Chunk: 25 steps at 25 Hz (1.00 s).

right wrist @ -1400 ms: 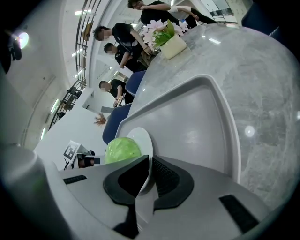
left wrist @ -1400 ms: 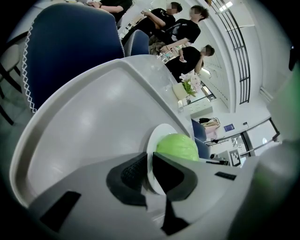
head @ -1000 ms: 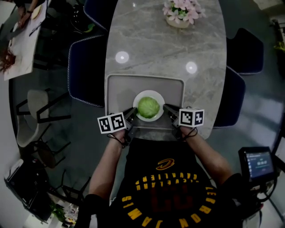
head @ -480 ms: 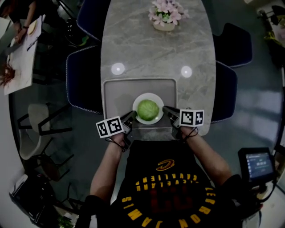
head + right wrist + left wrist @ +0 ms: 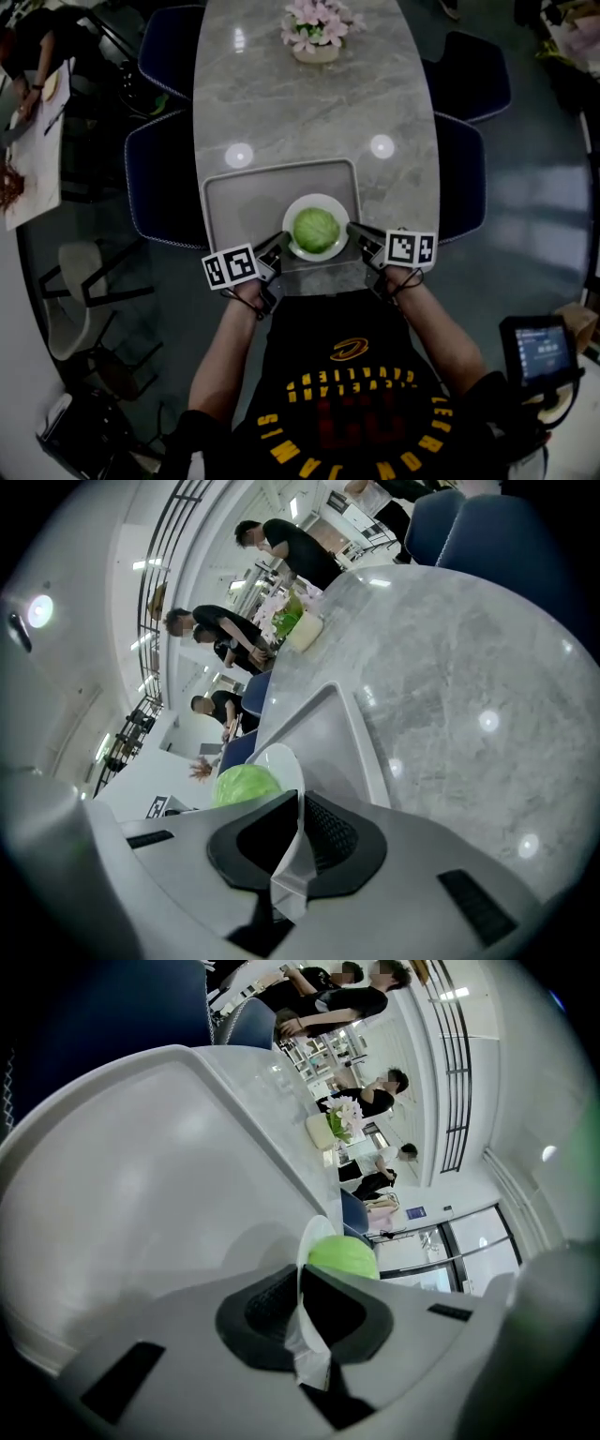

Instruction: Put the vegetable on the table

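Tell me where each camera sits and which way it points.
Head view: on the person's head, looking steeply down at table, tray and the cabbage on its plate; forearms, shirt, left gripper and right gripper show.
Left gripper view: on the left gripper, looking along its jaws, which have just been closing on the plate's rim, toward the flowers; only jaws show.
Right gripper view: on the right gripper, jaws clamped on the opposite rim; only jaws show.
Shared: both gripper views see plate, cabbage, flowers.
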Tool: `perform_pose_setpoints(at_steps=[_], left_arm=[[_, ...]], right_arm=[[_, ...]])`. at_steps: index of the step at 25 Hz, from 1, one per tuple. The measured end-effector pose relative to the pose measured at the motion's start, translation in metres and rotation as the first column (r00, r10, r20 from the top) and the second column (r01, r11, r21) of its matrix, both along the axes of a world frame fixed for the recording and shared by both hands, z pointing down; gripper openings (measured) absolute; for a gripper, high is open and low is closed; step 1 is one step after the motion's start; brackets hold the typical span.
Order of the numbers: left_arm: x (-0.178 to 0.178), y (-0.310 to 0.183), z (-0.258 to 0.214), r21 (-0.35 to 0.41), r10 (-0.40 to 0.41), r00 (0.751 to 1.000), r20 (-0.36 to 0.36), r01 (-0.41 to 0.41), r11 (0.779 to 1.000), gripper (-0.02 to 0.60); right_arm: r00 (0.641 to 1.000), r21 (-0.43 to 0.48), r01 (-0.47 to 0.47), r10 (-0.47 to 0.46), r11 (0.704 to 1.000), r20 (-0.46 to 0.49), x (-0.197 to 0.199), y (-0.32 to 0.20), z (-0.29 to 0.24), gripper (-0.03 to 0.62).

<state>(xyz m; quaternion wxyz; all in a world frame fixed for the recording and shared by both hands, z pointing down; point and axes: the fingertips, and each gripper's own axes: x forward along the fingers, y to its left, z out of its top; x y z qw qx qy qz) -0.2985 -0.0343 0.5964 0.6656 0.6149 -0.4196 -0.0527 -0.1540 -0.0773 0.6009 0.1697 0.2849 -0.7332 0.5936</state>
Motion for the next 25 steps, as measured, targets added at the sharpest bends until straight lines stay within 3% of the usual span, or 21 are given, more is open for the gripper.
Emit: perform_pose_setpoints(at_steps=[13, 25], left_arm=[[0.056, -0.025, -0.014, 0.035, 0.078, 0.997, -0.012, -0.078, 0.996, 0.02], [0.123, -0.047, -0.013, 0.015, 0.142, 0.99, -0.007, -0.142, 0.99, 0.02]], right_arm=[[0.996, 0.02, -0.083, 0.082, 0.996, 0.03, 0.059, -0.014, -0.014, 0.029], [0.988, 0.014, -0.153, 0.153, 0.988, 0.031, 0.128, -0.03, -0.01, 0.029]])
